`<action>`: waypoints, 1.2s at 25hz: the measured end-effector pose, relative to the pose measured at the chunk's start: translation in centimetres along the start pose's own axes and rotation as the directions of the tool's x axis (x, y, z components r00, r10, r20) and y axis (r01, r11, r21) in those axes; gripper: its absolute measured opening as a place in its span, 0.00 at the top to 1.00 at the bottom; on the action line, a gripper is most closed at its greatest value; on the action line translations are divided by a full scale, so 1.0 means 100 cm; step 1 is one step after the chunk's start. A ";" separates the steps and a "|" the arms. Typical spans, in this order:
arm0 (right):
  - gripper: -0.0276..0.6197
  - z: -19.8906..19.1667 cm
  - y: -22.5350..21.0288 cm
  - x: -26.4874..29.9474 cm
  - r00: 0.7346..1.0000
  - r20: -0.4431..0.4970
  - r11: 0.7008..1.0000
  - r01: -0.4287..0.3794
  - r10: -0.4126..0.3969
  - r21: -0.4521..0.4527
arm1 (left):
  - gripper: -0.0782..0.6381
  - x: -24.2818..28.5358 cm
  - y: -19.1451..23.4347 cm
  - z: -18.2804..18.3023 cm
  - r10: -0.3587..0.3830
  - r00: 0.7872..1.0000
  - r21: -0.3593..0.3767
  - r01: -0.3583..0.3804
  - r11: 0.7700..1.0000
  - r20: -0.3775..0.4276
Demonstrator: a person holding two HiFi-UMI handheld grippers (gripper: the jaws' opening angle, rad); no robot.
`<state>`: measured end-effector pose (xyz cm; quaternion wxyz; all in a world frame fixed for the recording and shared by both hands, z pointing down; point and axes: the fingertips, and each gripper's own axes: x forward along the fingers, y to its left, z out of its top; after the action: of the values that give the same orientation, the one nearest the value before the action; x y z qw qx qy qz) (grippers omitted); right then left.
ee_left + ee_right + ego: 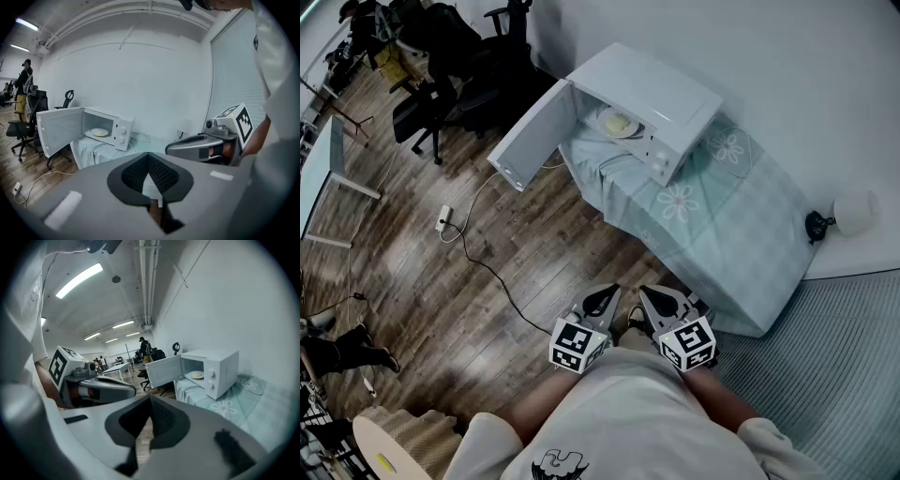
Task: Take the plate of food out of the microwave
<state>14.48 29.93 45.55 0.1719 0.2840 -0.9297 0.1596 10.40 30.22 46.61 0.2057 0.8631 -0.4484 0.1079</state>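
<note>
A white microwave (661,94) stands on a table draped in a pale green flowered cloth (712,216). Its door (534,136) hangs wide open to the left. Inside lies a white plate of yellowish food (619,123). Both grippers are held close to the person's body, far from the table. The left gripper (602,300) and right gripper (660,302) sit side by side, both shut and holding nothing. In the left gripper view the plate (99,132) shows inside the microwave (119,132), well beyond the left gripper (149,168). The right gripper view shows the plate (197,375) far past the right gripper (151,417).
Wooden floor lies between the person and the table. A power strip (443,219) with its cable trails across the floor. Black office chairs (441,89) stand beyond the open door. A white round lamp (855,213) sits at the table's right end. A person (23,89) stands far off.
</note>
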 end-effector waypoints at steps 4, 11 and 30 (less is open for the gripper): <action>0.94 0.001 0.003 0.008 1.000 -0.006 1.000 -0.003 0.003 -0.009 | 0.89 -0.002 0.004 0.001 -0.007 1.000 0.000 0.007 1.000 0.007; 0.94 0.002 0.010 0.032 1.000 -0.023 1.000 -0.012 0.012 0.023 | 0.89 -0.007 0.030 0.005 -0.002 1.000 -0.007 0.003 1.000 0.018; 0.94 0.002 -0.048 0.123 0.990 -0.071 0.992 0.125 -0.123 0.024 | 0.89 0.035 0.129 0.002 -0.028 1.000 -0.032 0.028 0.999 0.004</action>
<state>7.64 20.23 51.34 0.2098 0.3380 -0.9013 0.1716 1.84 20.89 51.07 0.2202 0.8661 -0.4383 0.0964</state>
